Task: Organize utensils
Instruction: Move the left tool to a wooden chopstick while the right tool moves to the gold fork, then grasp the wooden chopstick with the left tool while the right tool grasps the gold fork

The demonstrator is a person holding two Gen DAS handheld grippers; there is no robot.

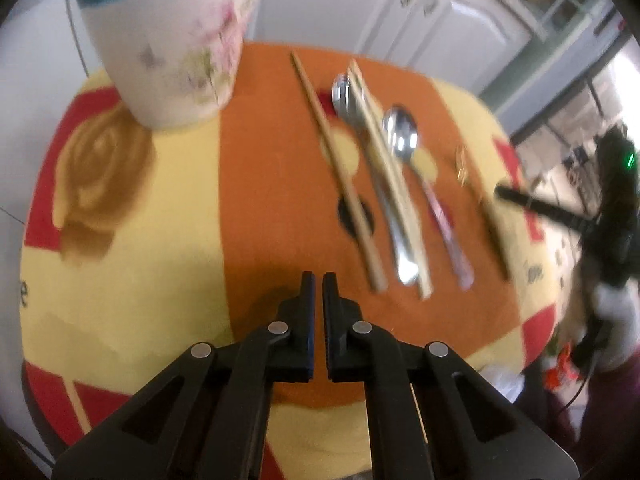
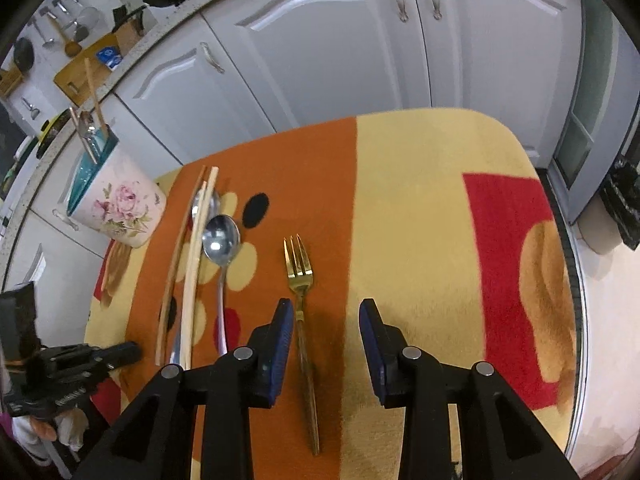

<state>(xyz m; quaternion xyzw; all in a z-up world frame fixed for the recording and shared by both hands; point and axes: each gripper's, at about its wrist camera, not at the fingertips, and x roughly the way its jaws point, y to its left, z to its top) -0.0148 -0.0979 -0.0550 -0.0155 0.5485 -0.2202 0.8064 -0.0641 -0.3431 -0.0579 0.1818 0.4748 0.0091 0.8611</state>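
Evidently the step in hand is picking up the gold fork (image 2: 299, 268), which lies flat on the orange band of the cloth-covered surface (image 2: 420, 200), tines pointing away. The right gripper (image 2: 326, 308) hangs just above it, jaws spread and holding nothing, with the fork's handle running close beside the left-hand pad rather than midway between the two. To do this well, the person would likely shift the gripper slightly so the handle sits centred, lower until the pads straddle it, and close on the narrow handle squarely, since a thin flat piece on soft cloth can slip or tip.

The left gripper (image 1: 319, 280) has its jaws pressed together with nothing between them, poised over bare orange cloth. Beyond it lie two wooden chopsticks (image 1: 340, 172), one of them resting across a steel spoon (image 1: 348, 100), and a second spoon (image 1: 401, 132) just beside. A floral cup (image 2: 120, 210) with a teal inside stands at the far left corner of the surface, already holding a few utensils, and looks like the destination.

White kitchen cabinets (image 2: 320, 48) stand behind the surface, with a counter carrying a cutting board and pan.
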